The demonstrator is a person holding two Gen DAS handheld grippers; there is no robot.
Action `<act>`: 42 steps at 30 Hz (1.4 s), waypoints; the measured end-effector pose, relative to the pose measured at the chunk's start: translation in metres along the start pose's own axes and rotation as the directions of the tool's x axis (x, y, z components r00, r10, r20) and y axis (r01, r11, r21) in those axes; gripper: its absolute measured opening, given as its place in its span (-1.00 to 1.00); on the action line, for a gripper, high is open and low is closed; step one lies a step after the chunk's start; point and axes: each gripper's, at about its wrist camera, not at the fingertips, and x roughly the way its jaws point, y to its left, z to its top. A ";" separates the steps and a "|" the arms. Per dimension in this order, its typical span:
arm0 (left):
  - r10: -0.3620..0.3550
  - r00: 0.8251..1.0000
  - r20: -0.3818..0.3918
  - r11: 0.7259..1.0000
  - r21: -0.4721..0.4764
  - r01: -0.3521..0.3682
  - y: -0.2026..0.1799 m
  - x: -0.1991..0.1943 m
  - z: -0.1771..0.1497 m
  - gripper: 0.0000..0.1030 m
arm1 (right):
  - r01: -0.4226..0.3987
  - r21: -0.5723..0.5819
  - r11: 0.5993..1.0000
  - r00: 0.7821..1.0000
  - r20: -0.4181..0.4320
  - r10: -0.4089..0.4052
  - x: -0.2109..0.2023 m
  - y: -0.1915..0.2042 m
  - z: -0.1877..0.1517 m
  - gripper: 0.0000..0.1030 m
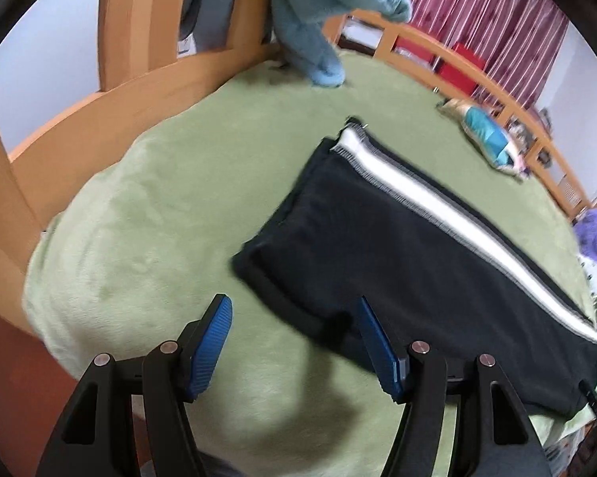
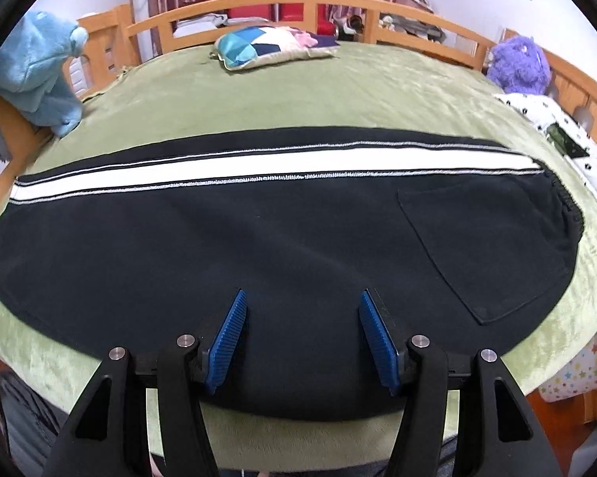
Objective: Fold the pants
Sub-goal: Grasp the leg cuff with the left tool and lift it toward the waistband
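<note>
Black pants point(image 2: 282, 234) with a white side stripe point(image 2: 234, 169) lie flat on the green bed cover point(image 2: 338, 91), legs laid one on the other, waistband at the right, a back pocket point(image 2: 489, 246) showing. My right gripper point(image 2: 302, 306) is open and empty, just above the pants' near edge at mid-length. In the left wrist view the pants point(image 1: 409, 246) run from the leg cuffs point(image 1: 294, 278) back to the right. My left gripper point(image 1: 292, 310) is open and empty, over the near cuff corner, its right finger point(image 1: 378, 346) above the cloth.
A wooden bed frame point(image 1: 111, 107) rims the bed. A light blue plush point(image 2: 39, 71) hangs at the left rail. A patterned cushion point(image 2: 266, 47) lies at the far side. A purple plush point(image 2: 517, 67) and a white spotted cloth point(image 2: 557, 135) sit at the right.
</note>
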 end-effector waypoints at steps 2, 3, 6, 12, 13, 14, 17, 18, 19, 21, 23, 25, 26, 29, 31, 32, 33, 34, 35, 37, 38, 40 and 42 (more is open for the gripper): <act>0.002 1.000 -0.001 1.000 -0.007 -0.002 -0.006 0.005 0.003 0.21 | 0.004 0.003 1.000 1.000 0.003 -0.004 -0.006 -0.003 -0.003 0.14; 0.002 1.000 -0.003 1.000 -0.015 -0.002 -0.008 0.008 0.005 0.17 | 0.003 0.012 1.000 1.000 0.005 -0.003 -0.010 -0.005 -0.005 0.14; 0.056 0.997 -0.044 0.996 -0.072 -0.059 -0.007 0.021 0.007 0.16 | 0.005 0.045 0.999 1.000 0.015 -0.005 -0.019 -0.017 -0.010 0.14; 0.050 0.998 0.035 0.985 -0.165 -0.044 0.003 0.042 0.013 0.43 | 0.024 0.111 0.993 0.999 0.019 -0.027 -0.027 -0.045 -0.021 0.14; 0.047 0.998 0.039 0.982 -0.184 -0.039 0.004 0.047 0.016 0.43 | 0.027 0.121 0.992 0.999 0.016 -0.029 -0.026 -0.049 -0.023 0.14; 0.050 0.998 0.037 0.975 -0.219 -0.041 0.006 0.052 0.018 0.40 | 0.030 0.136 0.990 0.999 0.012 -0.032 -0.026 -0.054 -0.024 0.14; 0.055 0.998 0.040 0.964 -0.263 -0.042 0.007 0.048 0.027 -0.46 | 0.027 0.172 0.985 1.000 0.003 -0.028 -0.027 -0.064 -0.021 0.14; 0.028 0.999 0.030 0.967 -0.255 -0.019 0.006 0.045 0.031 -0.57 | 0.022 0.181 0.983 1.000 0.008 -0.024 -0.028 -0.066 -0.019 0.14; 0.025 0.999 0.033 0.970 -0.244 -0.016 0.003 0.038 0.036 -0.59 | 0.017 0.188 0.982 1.000 0.017 -0.021 -0.029 -0.067 -0.015 0.14; 0.038 0.996 0.075 0.980 -0.199 -0.022 -0.014 0.017 0.044 -0.60 | 0.002 0.198 0.980 0.999 0.042 -0.011 -0.033 -0.071 -0.010 0.14; 0.085 0.988 0.132 0.993 -0.088 -0.074 -0.048 -0.009 0.053 -0.60 | -0.019 0.198 0.980 0.998 0.062 0.006 -0.034 -0.071 -0.007 0.14; 0.121 0.972 0.200 0.990 0.041 -0.132 -0.093 -0.035 0.058 -0.60 | -0.036 0.189 0.981 0.996 0.081 0.021 -0.034 -0.069 -0.003 0.14; 0.113 0.968 0.225 0.987 0.085 -0.136 -0.112 -0.047 0.058 -0.60 | -0.047 0.184 0.982 0.995 0.092 0.030 -0.034 -0.069 -0.001 0.14; -0.047 0.968 0.247 0.972 0.236 -0.013 -0.180 -0.080 0.057 -0.60 | -0.083 0.180 0.980 0.992 0.104 0.065 -0.034 -0.071 0.005 0.14; -0.115 0.966 0.231 0.946 0.322 0.036 -0.225 -0.092 0.050 -0.60 | -0.097 0.177 0.979 0.989 0.130 0.074 -0.038 -0.076 0.006 0.14; -0.138 0.963 0.230 0.923 0.383 0.041 -0.257 -0.097 0.042 -0.60 | -0.096 0.174 0.980 0.987 0.142 0.071 -0.040 -0.079 0.006 0.14; -0.153 0.962 0.228 0.909 0.414 0.046 -0.277 -0.100 0.035 -0.60 | -0.093 0.175 0.980 0.986 0.152 0.067 -0.042 -0.084 0.005 0.14; -0.178 0.960 0.216 0.891 0.450 0.064 -0.300 -0.100 0.027 -0.60 | -0.093 0.181 0.979 0.985 0.161 0.064 -0.044 -0.089 0.004 0.14; -0.212 0.958 0.191 0.871 0.482 0.096 -0.325 -0.098 0.017 -0.60 | -0.098 0.196 0.976 0.984 0.166 0.066 -0.045 -0.097 0.001 0.14; -0.262 0.956 0.129 0.838 0.522 0.159 -0.365 -0.089 -0.003 -0.60 | -0.123 0.243 0.962 0.984 0.158 0.086 -0.046 -0.113 -0.004 0.14; -0.283 0.955 0.090 0.818 0.543 0.191 -0.387 -0.082 -0.017 -0.60 | -0.149 0.281 0.948 0.982 0.151 0.110 -0.047 -0.125 -0.009 0.14; -0.314 0.949 0.019 0.777 0.579 0.246 -0.419 -0.068 -0.043 -0.59 | -0.186 0.329 0.926 0.977 0.158 0.140 -0.051 -0.143 -0.018 0.14; -0.357 0.931 -0.083 0.724 0.606 0.331 -0.447 -0.051 -0.071 -0.52 | -0.182 0.361 0.915 0.978 0.161 0.131 -0.054 -0.157 -0.027 0.15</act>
